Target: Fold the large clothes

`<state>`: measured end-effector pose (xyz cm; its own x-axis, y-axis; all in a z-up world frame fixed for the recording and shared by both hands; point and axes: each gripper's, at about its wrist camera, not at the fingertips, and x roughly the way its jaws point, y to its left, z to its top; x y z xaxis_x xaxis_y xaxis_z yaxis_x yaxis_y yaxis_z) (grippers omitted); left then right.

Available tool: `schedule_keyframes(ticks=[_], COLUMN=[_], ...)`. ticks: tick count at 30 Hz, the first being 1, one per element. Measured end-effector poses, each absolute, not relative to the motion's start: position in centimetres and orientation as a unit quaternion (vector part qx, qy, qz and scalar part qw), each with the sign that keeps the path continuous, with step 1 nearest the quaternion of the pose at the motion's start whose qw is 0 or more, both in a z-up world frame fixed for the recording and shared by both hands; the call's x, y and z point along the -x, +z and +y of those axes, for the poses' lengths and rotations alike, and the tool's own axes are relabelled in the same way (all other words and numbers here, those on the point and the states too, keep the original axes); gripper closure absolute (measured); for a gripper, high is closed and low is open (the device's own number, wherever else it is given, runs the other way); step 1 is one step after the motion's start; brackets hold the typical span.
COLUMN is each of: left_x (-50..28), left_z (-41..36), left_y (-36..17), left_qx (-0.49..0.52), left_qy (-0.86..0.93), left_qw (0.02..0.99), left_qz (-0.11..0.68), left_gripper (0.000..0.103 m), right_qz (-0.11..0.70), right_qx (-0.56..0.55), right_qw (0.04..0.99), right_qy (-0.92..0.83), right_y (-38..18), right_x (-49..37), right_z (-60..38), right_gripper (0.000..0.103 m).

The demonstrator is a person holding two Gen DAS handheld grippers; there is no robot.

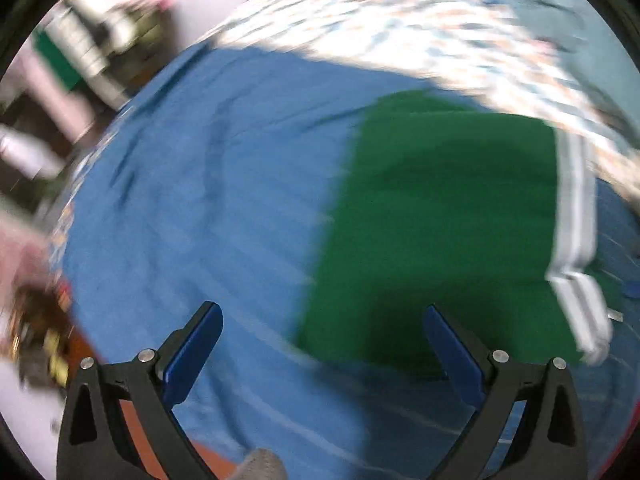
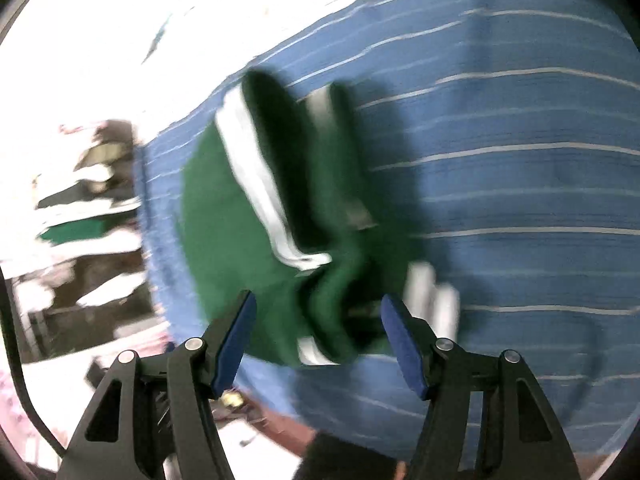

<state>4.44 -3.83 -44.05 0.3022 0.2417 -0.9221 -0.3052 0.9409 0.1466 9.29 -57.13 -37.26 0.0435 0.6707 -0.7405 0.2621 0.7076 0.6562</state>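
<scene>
Right now both pictures are blurry, so small things are hard to make out. On the left side of the left wrist view, past the edge of the blue sheet (image 1: 224,184), sits a smeared jumble of shelves or boxes (image 1: 84,44) that I cannot name. The blue sheet has thin pale stripes and covers most of the view. To the right, the green garment (image 1: 436,216) lies flat on the sheet, with white stripes (image 1: 574,200) running down its right edge. Behind the garment, at the far side of the sheet, lies a patterned white cloth (image 1: 400,40). The left gripper (image 1: 322,326) has its blue fingers wide apart and holds nothing; one tip is over the sheet and the other over the near edge of the garment.

From the right wrist view, the green garment (image 2: 224,200) sits near the left edge of the blue sheet (image 2: 500,160), bunched and folded over itself. The right gripper (image 2: 318,314) is spread apart too, its tips on either side of the garment's near bunched end, not pinching it
</scene>
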Motion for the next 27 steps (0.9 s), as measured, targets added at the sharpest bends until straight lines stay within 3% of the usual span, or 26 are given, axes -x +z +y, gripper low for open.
schedule_keyframes(ticks=[3,5,8,13,17,19,20,22,24,25,26,27], left_x=[-3.9,-3.5,-3.6,-4.8,-5.0,-4.9,-4.8,-5.1,-5.4,-5.7,-5.7,-5.8], left_z=[0.5,2.6,4.6,5.8,6.3,6.5,6.5,6.6,7.0,7.4,7.5,7.9], left_y=[-46.4,-48.1,-51.5,-57.7,-58.4,-58.4,-58.4,-58.1,-57.8,-57.6,-57.0,-56.6], left_qx=[0.037,0.028,0.03,0.056,0.08,0.092,0.098,0.101,0.1,0.101,0.103,0.103], left_qy=[0.248,0.293,0.324,0.309,0.309,0.307,0.305,0.3,0.294,0.294,0.295,0.297], left_qw=[0.775,0.76,0.732,0.7,0.716,0.717,0.717,0.716,0.71,0.707,0.704,0.705], left_qz=[0.581,0.58,0.599,0.641,0.621,0.619,0.62,0.623,0.631,0.635,0.638,0.636], left_gripper=[0.001,0.001,0.001,0.0,0.0,0.0,0.0,0.0,0.0,0.0,0.0,0.0], right_qz=[0.692,0.738,0.771,0.733,0.677,0.662,0.654,0.646,0.659,0.662,0.659,0.655], right_qx=[-0.297,-0.204,-0.21,-0.199,-0.251,-0.277,-0.288,-0.293,-0.31,-0.322,-0.331,-0.327], right_qw=[0.633,0.629,0.592,0.643,0.679,0.68,0.682,0.687,0.667,0.657,0.657,0.662], right_qy=[0.182,0.137,0.104,0.098,0.134,0.152,0.157,0.158,0.156,0.161,0.159,0.158], right_y=[-38.5,-41.5,-45.7,-40.8,-37.0,-37.1,-37.4,-38.8,-41.2,-42.2,-42.6,-42.8], right_x=[-9.7,-9.0,-7.1,-7.7,-10.3,-12.1,-13.1,-15.2,-17.0,-17.6,-18.2,-18.5], right_z=[-53.4,-51.7,-52.0,-51.7,-51.8,-51.4,-51.3,-50.8,-50.1,-49.7,-49.4,-48.8], right_gripper=[0.038,0.065,0.071,0.067,0.067,0.062,0.053,0.044,0.045,0.069,0.1,0.1])
